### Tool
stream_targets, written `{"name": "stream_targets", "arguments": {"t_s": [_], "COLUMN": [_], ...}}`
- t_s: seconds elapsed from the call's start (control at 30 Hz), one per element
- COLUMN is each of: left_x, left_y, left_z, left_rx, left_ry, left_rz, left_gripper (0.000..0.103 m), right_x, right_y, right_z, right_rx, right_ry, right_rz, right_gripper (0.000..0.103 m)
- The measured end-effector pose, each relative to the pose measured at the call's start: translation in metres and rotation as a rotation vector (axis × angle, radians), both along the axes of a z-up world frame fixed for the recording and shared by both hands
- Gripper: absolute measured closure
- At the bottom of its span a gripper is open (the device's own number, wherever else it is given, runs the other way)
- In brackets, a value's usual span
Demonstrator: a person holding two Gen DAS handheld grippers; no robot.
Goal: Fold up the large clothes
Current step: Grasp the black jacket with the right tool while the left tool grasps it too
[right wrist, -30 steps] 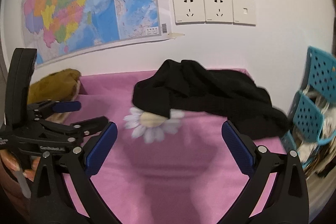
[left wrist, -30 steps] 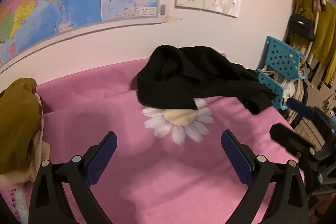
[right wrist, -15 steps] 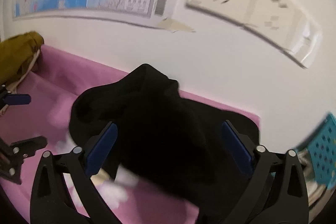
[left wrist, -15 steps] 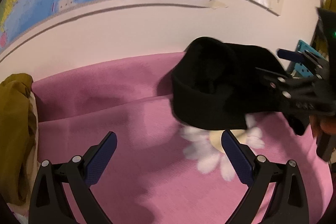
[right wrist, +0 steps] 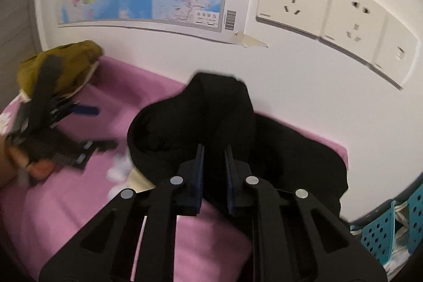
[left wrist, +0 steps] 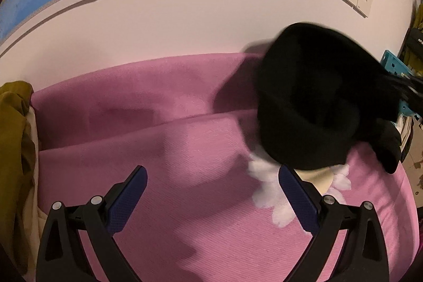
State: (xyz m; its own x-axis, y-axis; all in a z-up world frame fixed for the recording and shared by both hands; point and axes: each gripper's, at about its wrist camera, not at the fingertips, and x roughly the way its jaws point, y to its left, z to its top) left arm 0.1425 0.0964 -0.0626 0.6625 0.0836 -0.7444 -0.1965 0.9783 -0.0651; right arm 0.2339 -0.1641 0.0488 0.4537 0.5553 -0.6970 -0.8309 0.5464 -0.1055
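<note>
A black garment [left wrist: 312, 102] lies bunched at the far right of the pink bed cover [left wrist: 171, 216], close to the wall. In the right wrist view my right gripper [right wrist: 213, 149] is closing, its jaws nearly together and pinching a fold of the black garment [right wrist: 185, 123]. The garment's upper edge is raised and blurred. My left gripper [left wrist: 211, 171] hangs open over bare pink cover, left of the garment, with nothing between its fingers. The right wrist view shows the left gripper [right wrist: 97, 127] blurred at the left, held by a hand.
An olive and cream pile of clothes [left wrist: 13, 149] sits at the cover's left end. A white daisy print [left wrist: 267, 192] shows on the cover under the garment. A blue perforated basket [right wrist: 383, 229] stands off the right end. The wall with a map and sockets [right wrist: 317, 4] is close behind.
My right gripper went from wide open to nearly shut on the black garment after moving in over it. The garment's edge has lifted. My left gripper moved left and lower, still open.
</note>
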Motion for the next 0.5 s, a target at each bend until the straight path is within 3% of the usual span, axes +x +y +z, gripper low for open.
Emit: {"name": "stream_targets", "arguments": {"t_s": [0.07, 0.1, 0.13, 0.17, 0.37, 0.43, 0.5], "left_x": [0.003, 0.005, 0.006, 0.007, 0.007, 0.009, 0.011], "left_y": [0.000, -0.001, -0.002, -0.002, 0.002, 0.002, 0.000], "left_z": [-0.002, -0.003, -0.004, -0.005, -0.007, -0.008, -0.010], "left_rx": [0.019, 0.025, 0.030, 0.035, 0.045, 0.043, 0.051], "left_ry": [0.001, 0.002, 0.005, 0.009, 0.011, 0.012, 0.013], "left_rz": [-0.004, -0.005, -0.006, -0.005, 0.002, -0.002, -0.009], "left_gripper": [0.007, 0.007, 0.007, 0.007, 0.007, 0.007, 0.007], "right_x": [-0.006, -0.007, -0.007, -0.005, 0.023, 0.032, 0.037], "right_y": [-0.005, -0.002, 0.002, 0.008, 0.038, 0.037, 0.035], "right_z": [-0.005, -0.012, -0.016, -0.017, -0.022, -0.021, -0.016], "right_rx": [-0.049, -0.073, -0.095, -0.102, -0.132, -0.105, -0.064], "right_ry": [-0.001, -0.003, -0.012, -0.032, -0.027, 0.041, 0.079], "right_rz": [0.018, 0.029, 0.028, 0.034, 0.072, 0.086, 0.073], "right_gripper": [0.080, 0.053, 0.036, 0.034, 0.036, 0.061, 0.073]}}
